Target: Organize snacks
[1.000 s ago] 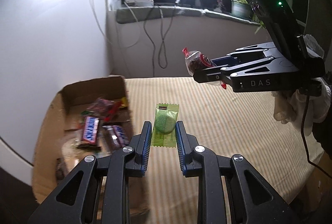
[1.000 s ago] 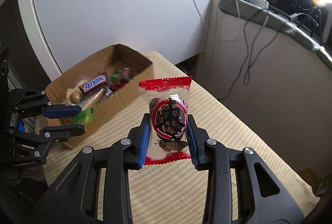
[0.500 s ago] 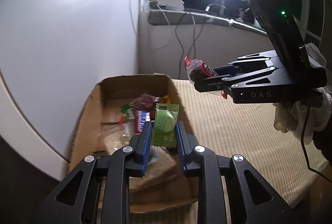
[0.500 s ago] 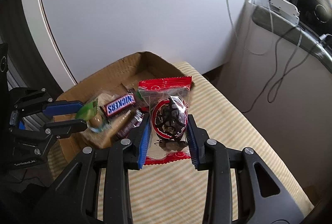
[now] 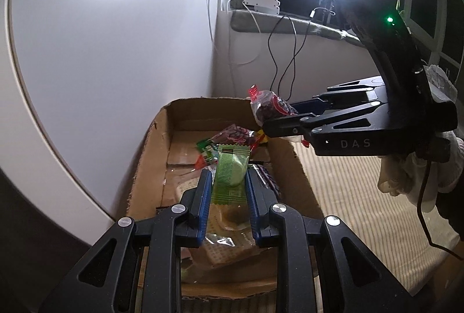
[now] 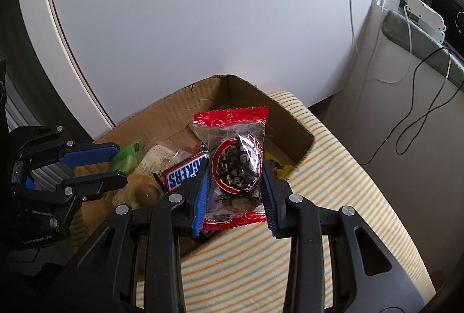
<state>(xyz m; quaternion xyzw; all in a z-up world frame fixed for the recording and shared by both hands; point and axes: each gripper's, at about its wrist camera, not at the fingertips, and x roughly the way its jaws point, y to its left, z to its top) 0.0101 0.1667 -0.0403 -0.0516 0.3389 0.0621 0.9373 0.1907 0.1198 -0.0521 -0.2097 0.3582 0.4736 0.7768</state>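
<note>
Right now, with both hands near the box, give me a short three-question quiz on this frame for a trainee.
1. True or false: the left gripper holds a green packet.
2. Which snack is between the right gripper's jaws? A) Snickers bar B) red-edged clear packet C) nothing
3. Fill in: the Snickers bar lies inside the ____.

Key
1. True; the jaws are clamped on it, over the box.
2. B; the red-edged clear packet is pinched between the blue pads.
3. Box; it lies there among other wrapped snacks.
</note>
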